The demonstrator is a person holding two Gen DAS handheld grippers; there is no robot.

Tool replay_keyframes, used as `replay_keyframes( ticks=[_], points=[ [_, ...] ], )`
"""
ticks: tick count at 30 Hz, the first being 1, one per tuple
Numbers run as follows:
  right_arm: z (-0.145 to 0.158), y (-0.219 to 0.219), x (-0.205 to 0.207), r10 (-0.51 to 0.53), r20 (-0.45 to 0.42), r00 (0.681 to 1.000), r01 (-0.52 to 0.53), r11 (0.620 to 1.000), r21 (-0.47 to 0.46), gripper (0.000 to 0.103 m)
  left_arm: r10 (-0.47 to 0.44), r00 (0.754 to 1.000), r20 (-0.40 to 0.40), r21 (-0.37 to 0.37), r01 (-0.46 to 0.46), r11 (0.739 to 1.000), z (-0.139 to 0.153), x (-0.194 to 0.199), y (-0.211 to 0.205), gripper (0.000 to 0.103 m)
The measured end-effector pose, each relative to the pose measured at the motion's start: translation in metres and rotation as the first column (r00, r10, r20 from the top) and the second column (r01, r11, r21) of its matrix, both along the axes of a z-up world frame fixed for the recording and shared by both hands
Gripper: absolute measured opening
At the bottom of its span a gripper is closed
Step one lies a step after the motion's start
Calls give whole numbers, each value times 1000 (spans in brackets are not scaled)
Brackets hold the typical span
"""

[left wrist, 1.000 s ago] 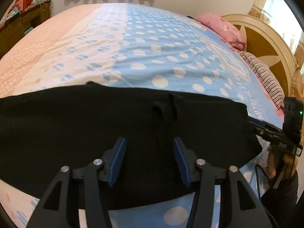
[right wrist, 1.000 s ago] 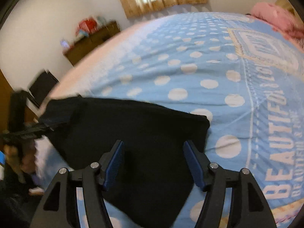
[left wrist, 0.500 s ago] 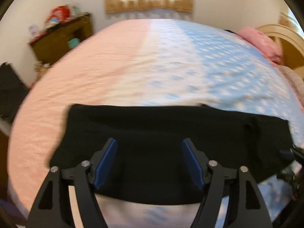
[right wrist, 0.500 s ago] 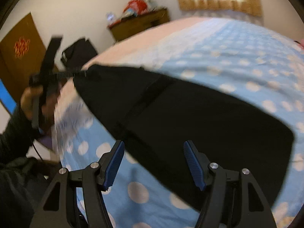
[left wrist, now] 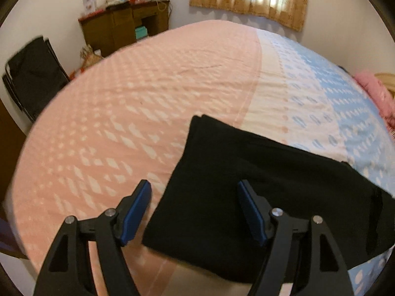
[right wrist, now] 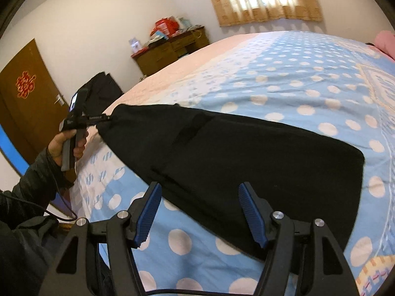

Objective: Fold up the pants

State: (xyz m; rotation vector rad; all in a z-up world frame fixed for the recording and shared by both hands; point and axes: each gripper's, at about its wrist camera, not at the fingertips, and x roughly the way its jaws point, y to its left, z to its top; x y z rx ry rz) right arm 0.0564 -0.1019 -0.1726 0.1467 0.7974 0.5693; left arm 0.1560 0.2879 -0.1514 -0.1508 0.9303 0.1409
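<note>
Pants [left wrist: 259,187] lie flat on bed [left wrist: 153,93]. Your left gripper [left wrist: 195,212] spread at cuff end, right gripper [right wrist: 198,214] spread mid-length, likely to fold lengthwise.

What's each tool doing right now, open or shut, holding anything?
Left tool: open, holding nothing, over the end of the black pants.
Right tool: open, holding nothing, over the pants' near edge.

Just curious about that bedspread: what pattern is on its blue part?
White polka dots on the blue bedspread, clearest in the right wrist view.
</note>
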Motion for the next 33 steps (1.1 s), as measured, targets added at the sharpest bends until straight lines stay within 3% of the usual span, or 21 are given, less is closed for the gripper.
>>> replay_keyframes(
  ticks=[5, 9, 10, 12, 14, 17, 20, 24, 28, 33],
  points=[
    [-2, -3, 0, -10, 5, 1000, 10, 1000, 11, 67, -50, 999, 11, 1, 50, 999, -6, 6, -1, 70],
    [-2, -4, -2, -15, 11, 1000, 14, 1000, 18, 67, -80, 997, -7, 35, 80, 996, -2, 6, -10, 55],
    [-1, -5, -3, -16, 14, 1000, 16, 1000, 20, 67, -91, 996, -12, 40, 92, 995, -1, 5, -12, 45],
    [0, -6, -3, -21, 21, 1000, 21, 999, 28, 67, -109, 994, -15, 0, 109, 994, 1, 3, -13, 37],
    [1, -8, -3, -26, 23, 999, 26, 999, 34, 67, -105, 994, -16, 6, 105, 994, 0, 4, -14, 38],
    [1, -8, -3, -30, 23, 999, 30, 999, 33, 67, -76, 997, -7, -47, 75, 996, -5, 8, -5, 48],
    [2, -8, -5, -31, 31, 999, 31, 999, 25, 67, -80, 997, -13, -41, 80, 996, -5, 10, -6, 49],
    [4, -8, -6, -33, 41, 999, 32, 999, 23, 67, -117, 993, -20, -44, 116, 992, 2, 6, -9, 28],
    [5, -11, -7, -41, 47, 998, 40, 999, 30, 67, -128, 992, -2, -48, 128, 991, 12, -2, -11, 26],
    [5, -12, -7, -51, 52, 997, 49, 998, 33, 67, -125, 990, 70, -160, 134, 978, 34, -14, -7, 26]
  ],
)
